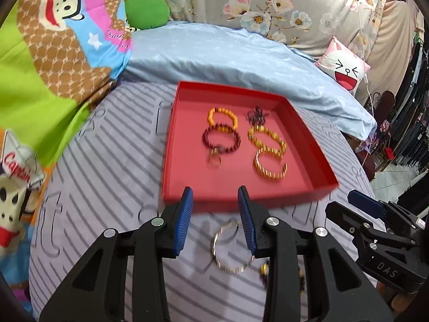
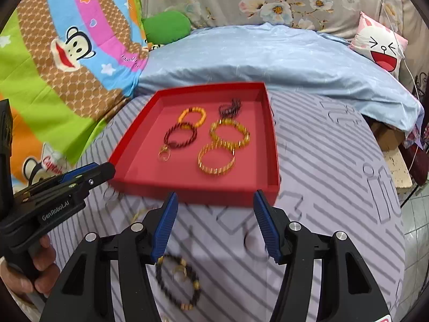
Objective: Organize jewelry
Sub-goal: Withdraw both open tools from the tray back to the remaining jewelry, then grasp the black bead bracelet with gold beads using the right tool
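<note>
A red tray (image 1: 187, 145) (image 2: 150, 155) lies on the striped sheet and holds several bracelets. Among them are a gold bangle (image 1: 270, 165) (image 2: 215, 161), a dark red bead bracelet (image 1: 221, 141) and a gold ring (image 1: 213, 159). My left gripper (image 1: 215, 196) hovers open at the tray's near wall with nothing between its pads. A silver bangle (image 1: 228, 247) lies on the sheet beneath it. My right gripper (image 2: 215, 201) is open and empty at the same wall. A dark bead bracelet (image 2: 178, 284) lies on the sheet under its left finger.
A cartoon blanket (image 1: 53, 67) is piled at the left. A blue quilt (image 1: 228, 53) lies behind the tray, with a green cushion (image 1: 147, 12) and a face pillow (image 1: 346, 72) further back. The bed drops to a tiled floor (image 2: 413, 228) on the right. A hand (image 2: 40, 268) holds the left gripper.
</note>
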